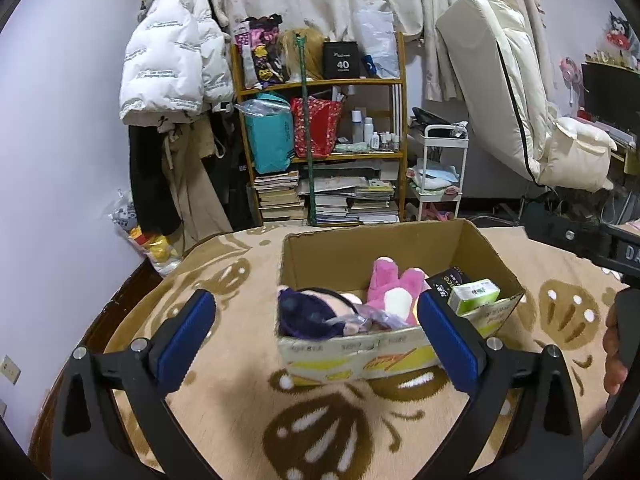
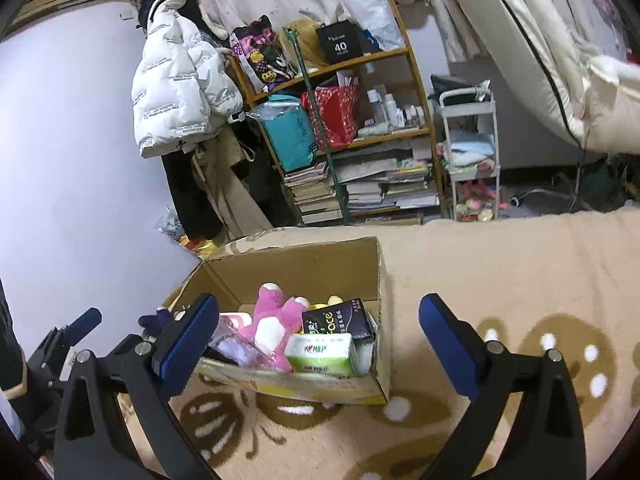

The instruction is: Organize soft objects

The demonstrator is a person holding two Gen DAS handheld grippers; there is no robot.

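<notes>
On the patterned blanket, the cardboard box holds a pink plush, a dark-haired doll and tissue packs. Left gripper gapes wide, empty; right gripper likewise, nothing between the fingers.

Cardboard box: one, open at the top, on the patterned blanket.
Plush toys in the box: two clear to see, a pink one and a dark purple one; a yellowish bit behind may be a third, too hidden to count.
Tissue packs: one green-and-white pack in the box.
Dark packets: one black pack, right behind the tissue pack.
Tools: two, the left tool and the right tool, each with two blue pads, both spread wide, nothing between the pads.
Shelf units: one wooden shelf, one white cart.
White puffer jackets: one, hanging.
</notes>
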